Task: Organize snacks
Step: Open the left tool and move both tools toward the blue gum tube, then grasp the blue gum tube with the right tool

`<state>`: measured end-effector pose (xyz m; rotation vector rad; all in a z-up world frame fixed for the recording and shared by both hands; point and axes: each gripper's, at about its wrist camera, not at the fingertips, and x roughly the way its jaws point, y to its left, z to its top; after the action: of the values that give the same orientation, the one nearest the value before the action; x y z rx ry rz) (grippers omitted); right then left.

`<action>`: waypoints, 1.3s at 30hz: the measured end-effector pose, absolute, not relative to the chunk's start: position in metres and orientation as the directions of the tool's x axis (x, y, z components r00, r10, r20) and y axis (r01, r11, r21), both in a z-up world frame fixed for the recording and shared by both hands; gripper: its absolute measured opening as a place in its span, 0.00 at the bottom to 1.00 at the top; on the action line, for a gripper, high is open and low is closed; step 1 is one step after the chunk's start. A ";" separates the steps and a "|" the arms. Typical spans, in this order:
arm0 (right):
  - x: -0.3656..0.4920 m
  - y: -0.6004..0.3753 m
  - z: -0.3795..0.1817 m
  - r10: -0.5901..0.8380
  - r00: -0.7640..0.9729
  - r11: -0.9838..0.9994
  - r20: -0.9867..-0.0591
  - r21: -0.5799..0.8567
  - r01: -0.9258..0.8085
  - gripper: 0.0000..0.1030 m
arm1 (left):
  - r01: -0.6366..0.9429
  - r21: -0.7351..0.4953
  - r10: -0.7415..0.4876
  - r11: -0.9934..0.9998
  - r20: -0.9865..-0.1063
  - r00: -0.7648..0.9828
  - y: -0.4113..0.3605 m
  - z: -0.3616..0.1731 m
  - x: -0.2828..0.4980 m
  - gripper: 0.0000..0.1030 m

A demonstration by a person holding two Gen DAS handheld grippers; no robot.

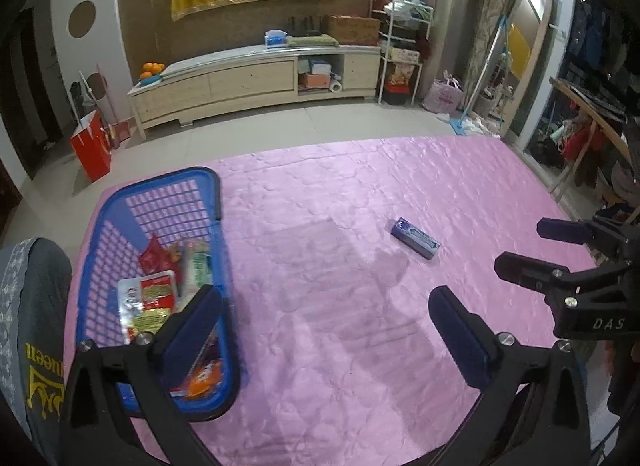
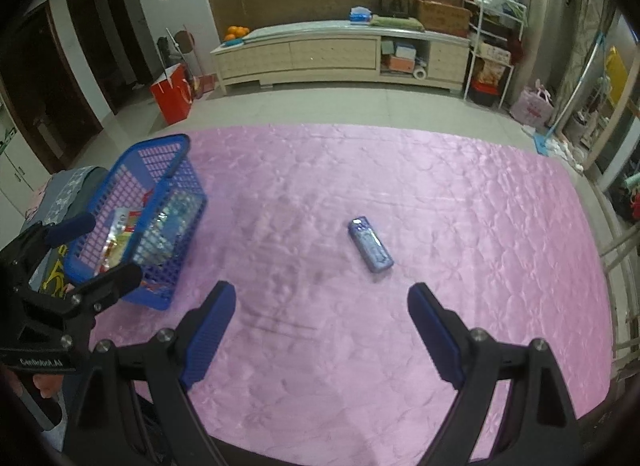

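Observation:
A small blue snack box lies alone on the pink cloth, well ahead of both grippers. On the left stands a blue plastic basket holding several snack packets. My left gripper hangs open beside the basket's near right rim, nothing between its fingers. My right gripper is open above the cloth, just short of the blue box, and empty. Each gripper shows at the edge of the other's view, the right gripper and the left gripper.
The pink cloth covers the whole work surface. A grey printed garment lies left of the basket. Beyond the cloth's far edge are tiled floor, a long low cabinet, a red paper bag and a cluttered rack.

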<state>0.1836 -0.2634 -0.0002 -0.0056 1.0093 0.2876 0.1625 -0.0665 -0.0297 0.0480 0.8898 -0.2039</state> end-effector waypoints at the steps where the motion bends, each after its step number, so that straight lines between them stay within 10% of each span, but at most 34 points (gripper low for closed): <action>1: 0.187 -0.267 -0.005 0.234 0.491 0.963 -0.839 0.131 -0.236 0.88 | 0.200 -0.042 -0.158 0.979 -0.778 0.608 -0.071 -0.032 0.164 0.99; 34: 0.289 -0.304 -0.116 0.250 0.363 0.942 -0.898 0.139 -0.304 0.88 | 0.201 0.028 -0.065 0.979 -0.895 0.441 -0.138 -0.136 0.268 0.99; 39: 0.300 -0.294 -0.133 0.237 0.341 0.931 -0.910 0.113 -0.348 0.67 | 0.202 0.030 -0.058 0.979 -0.907 0.417 -0.142 -0.151 0.278 0.99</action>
<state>0.3004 -0.2936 -0.1331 -0.1076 1.1623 0.3814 0.2784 -0.1424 -0.1508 0.1425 1.1298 -0.1634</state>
